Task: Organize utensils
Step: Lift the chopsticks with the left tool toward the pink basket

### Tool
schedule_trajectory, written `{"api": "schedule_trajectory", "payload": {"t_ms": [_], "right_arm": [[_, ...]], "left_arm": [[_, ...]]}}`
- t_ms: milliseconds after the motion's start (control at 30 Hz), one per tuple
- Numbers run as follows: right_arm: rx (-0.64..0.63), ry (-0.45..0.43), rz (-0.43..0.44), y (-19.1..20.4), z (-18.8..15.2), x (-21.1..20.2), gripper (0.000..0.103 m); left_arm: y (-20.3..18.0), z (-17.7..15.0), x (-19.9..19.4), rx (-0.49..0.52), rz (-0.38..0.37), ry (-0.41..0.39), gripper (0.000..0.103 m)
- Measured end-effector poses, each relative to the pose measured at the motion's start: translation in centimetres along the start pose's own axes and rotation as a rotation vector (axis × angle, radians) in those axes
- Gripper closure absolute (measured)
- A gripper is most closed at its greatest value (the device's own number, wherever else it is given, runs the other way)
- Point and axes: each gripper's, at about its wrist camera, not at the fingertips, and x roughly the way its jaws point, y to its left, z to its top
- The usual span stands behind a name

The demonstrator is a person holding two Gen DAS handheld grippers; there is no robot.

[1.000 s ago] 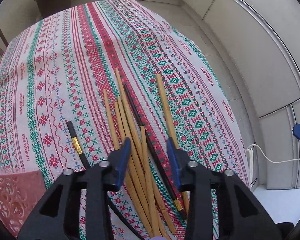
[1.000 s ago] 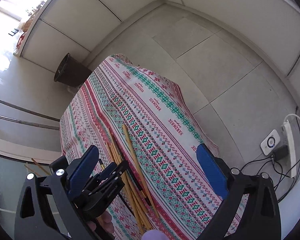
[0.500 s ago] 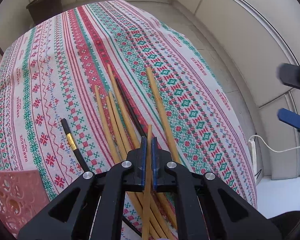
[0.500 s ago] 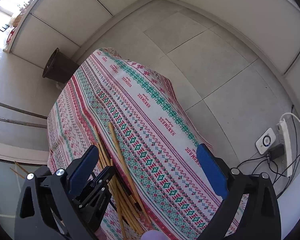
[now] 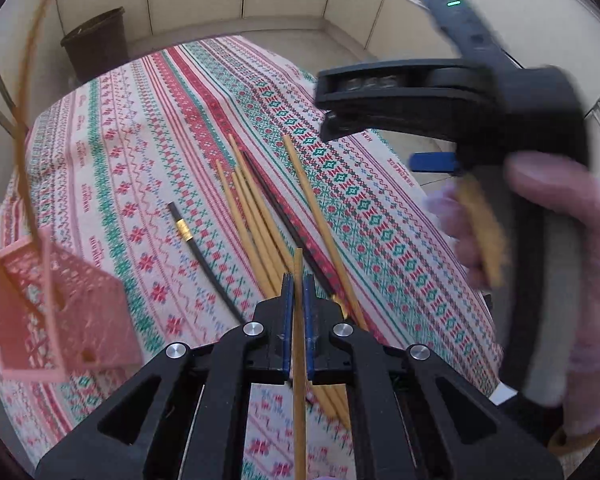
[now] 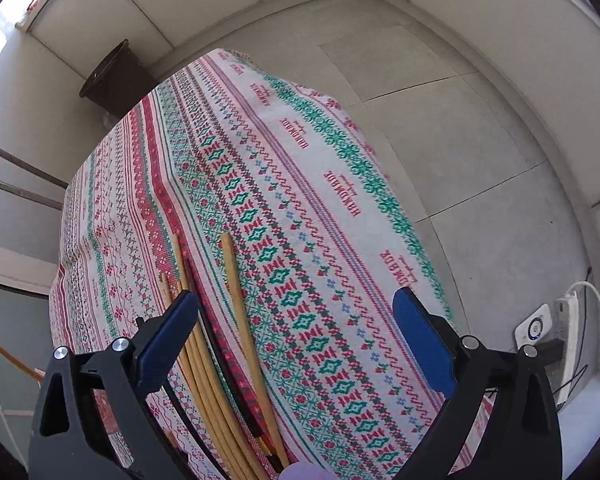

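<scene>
My left gripper (image 5: 297, 284) is shut on a single wooden chopstick (image 5: 299, 380), held lifted above the patterned tablecloth (image 5: 148, 152). Below it lie several wooden chopsticks (image 5: 252, 216), one more wooden chopstick apart (image 5: 312, 208), a dark chopstick (image 5: 284, 216) and a black chopstick with a gold band (image 5: 186, 234). A pink basket (image 5: 72, 320) at the left holds blurred upright sticks. My right gripper (image 6: 296, 300) stands open with nothing between its fingers, above the pile of chopsticks (image 6: 236, 300). Its black body (image 5: 440, 96) and the hand (image 5: 560, 220) fill the right of the left wrist view.
A dark bin (image 6: 116, 76) stands on the floor beyond the far corner of the table. The cloth drops off the table's right edge (image 6: 400, 216) to a tiled floor. A power strip with cables (image 6: 564, 320) lies on the floor at right.
The left gripper closed on one wooden chopstick and lifted it off the pile, with the pink basket now closer. The right gripper came down toward the chopsticks, still open.
</scene>
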Motion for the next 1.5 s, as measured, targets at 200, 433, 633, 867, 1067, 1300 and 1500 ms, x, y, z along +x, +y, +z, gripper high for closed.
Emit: {"api": "schedule_trajectory", "payload": {"t_ms": [200, 433, 633, 867, 1067, 1300, 1500], "right_arm": [[-0.041, -0.023, -0.039, 2.0, 0.2, 2.0, 0.029], [-0.135, -0.052, -0.125, 4.7, -0.5, 4.2, 0.05], [-0.21, -0.07, -0.151, 6.6, -1.3, 4.7, 0.091], [-0.116, -0.102, -0.073, 4.7, -1.3, 2.3, 0.095], [-0.083, -0.2, -0.012, 3.5, -1.8, -3.3, 0.095], [-0.04, -0.312, 0.065, 1.7, -2.7, -10.7, 0.095], [-0.06, -0.409, 0.09, 2.1, -2.9, -15.7, 0.095]], "left_arm": [[1.0, -2.3, -4.1, -0.01, -0.03, -0.034, 0.099], [3.1, -4.4, -8.1, -0.052, -0.038, -0.099, 0.099], [3.6, -4.6, -10.5, -0.069, -0.04, -0.165, 0.099], [5.1, -4.8, -11.9, -0.098, -0.054, -0.212, 0.099], [5.2, -5.0, -13.8, -0.109, -0.07, -0.267, 0.099], [4.8, -4.6, -16.3, -0.113, -0.067, -0.348, 0.099], [4.7, -2.8, -19.2, -0.125, -0.068, -0.435, 0.099]]}}
